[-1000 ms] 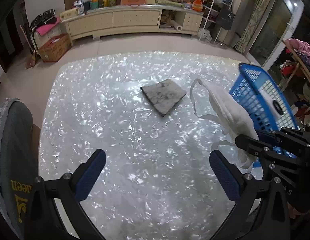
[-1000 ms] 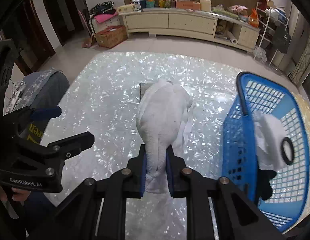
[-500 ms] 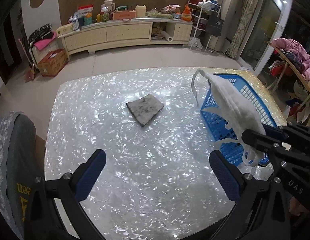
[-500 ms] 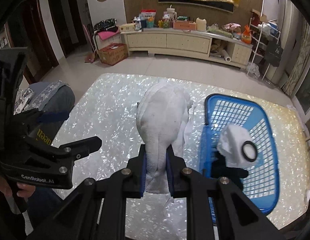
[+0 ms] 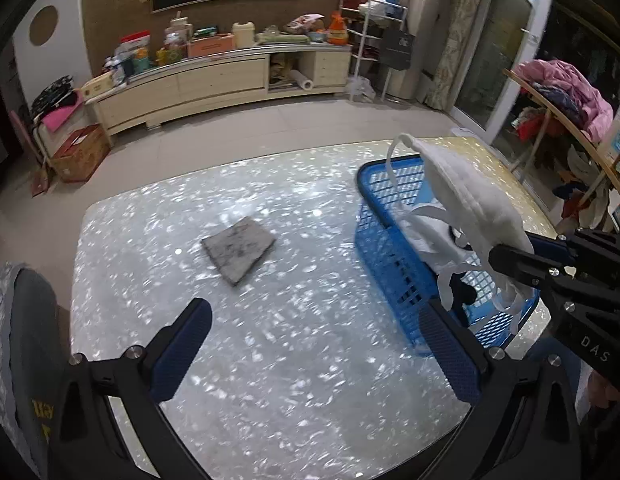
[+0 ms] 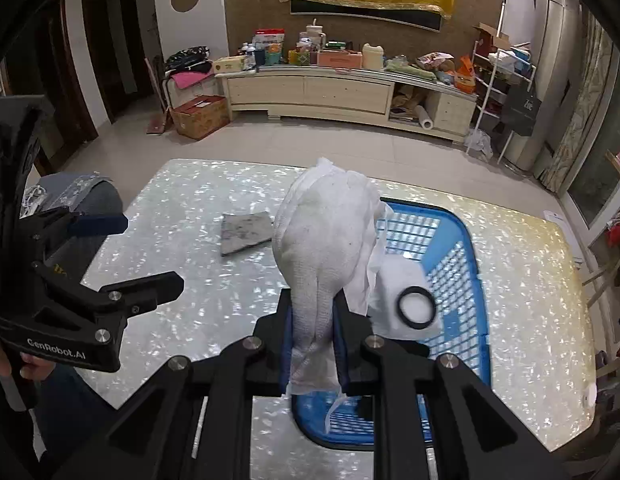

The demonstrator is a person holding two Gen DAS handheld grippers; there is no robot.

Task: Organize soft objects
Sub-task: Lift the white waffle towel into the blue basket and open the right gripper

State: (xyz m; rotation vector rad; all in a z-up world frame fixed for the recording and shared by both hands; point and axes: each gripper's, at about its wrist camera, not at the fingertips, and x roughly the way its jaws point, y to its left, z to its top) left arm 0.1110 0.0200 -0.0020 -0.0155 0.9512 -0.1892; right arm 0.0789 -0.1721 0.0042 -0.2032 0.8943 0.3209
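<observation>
Right gripper (image 6: 313, 336) clamped on white cloth (image 6: 326, 240), pads pinching its lower end; bulk of cloth stands up past the fingertips, loose straps hanging. Held in the air over near left corner of blue basket (image 6: 454, 236), not touching it. From left wrist view, same cloth (image 5: 470, 196) hangs above basket (image 5: 390, 248) rim, right gripper (image 5: 510, 258) at frame right. Left gripper (image 5: 314, 344) jaws wide apart, nothing between them, hovering over shiny table (image 5: 269, 360), left of the basket. Inside basket: white item with black ring (image 6: 416, 304) plus something dark, unclear what. Grey folded cloth (image 5: 238, 249) flat on table, well apart from basket and both grippers.
</observation>
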